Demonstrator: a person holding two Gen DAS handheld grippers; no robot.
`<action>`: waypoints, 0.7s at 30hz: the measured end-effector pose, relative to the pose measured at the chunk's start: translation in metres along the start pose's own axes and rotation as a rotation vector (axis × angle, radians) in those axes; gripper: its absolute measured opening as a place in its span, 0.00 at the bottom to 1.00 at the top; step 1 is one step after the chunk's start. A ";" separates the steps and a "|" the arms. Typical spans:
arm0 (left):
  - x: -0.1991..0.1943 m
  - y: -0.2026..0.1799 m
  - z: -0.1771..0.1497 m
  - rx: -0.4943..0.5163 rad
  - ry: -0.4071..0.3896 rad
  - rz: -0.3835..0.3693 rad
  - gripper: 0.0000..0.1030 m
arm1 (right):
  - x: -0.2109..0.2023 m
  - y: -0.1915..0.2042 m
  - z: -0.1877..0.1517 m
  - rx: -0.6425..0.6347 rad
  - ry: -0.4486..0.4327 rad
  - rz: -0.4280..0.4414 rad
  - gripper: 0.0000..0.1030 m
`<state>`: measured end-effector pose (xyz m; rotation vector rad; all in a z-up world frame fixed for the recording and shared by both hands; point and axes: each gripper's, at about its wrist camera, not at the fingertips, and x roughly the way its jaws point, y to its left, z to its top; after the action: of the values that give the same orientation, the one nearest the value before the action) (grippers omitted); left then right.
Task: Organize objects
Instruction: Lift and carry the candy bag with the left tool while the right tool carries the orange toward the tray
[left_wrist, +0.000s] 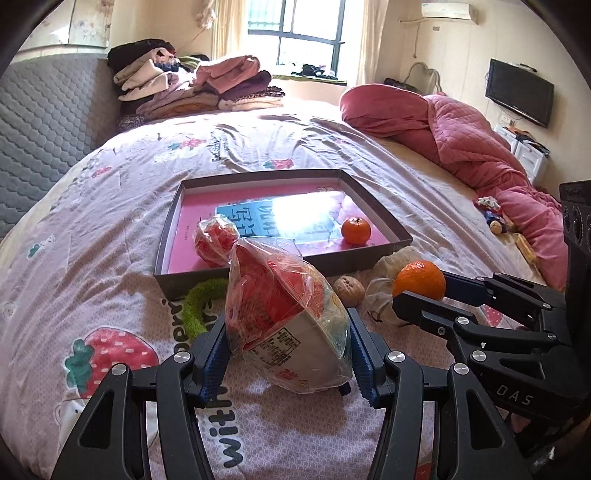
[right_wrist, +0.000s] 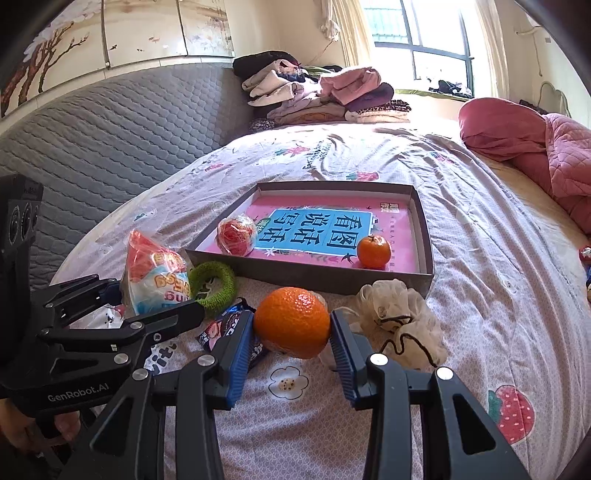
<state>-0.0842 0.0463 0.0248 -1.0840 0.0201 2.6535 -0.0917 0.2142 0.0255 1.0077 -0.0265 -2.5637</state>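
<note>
The left gripper has its fingers clamped on a plastic-wrapped snack pack, red above and white below, held clear of the bed. The right gripper has its fingers clamped on a large orange, also lifted off the bedspread. Both grippers sit at the near edge of the bed, side by side, directly in front of a shallow grey box. Inside the box, on a pink and blue book cover, a red wrapped ball lies at the left and a small orange at the right. Between box and grippers lie a green ring, a walnut, a cream mesh pouch and a dark snack wrapper.
</note>
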 end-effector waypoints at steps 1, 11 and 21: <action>0.001 0.001 0.003 0.001 -0.004 0.004 0.58 | 0.000 0.000 0.002 -0.002 -0.004 -0.004 0.40; 0.011 0.003 0.022 0.014 -0.023 0.002 0.58 | 0.005 -0.008 0.018 -0.009 -0.022 -0.029 0.40; 0.024 0.003 0.034 0.020 -0.026 -0.004 0.58 | 0.012 -0.014 0.031 -0.013 -0.038 -0.049 0.40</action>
<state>-0.1243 0.0531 0.0324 -1.0421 0.0387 2.6580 -0.1252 0.2191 0.0380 0.9658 0.0049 -2.6237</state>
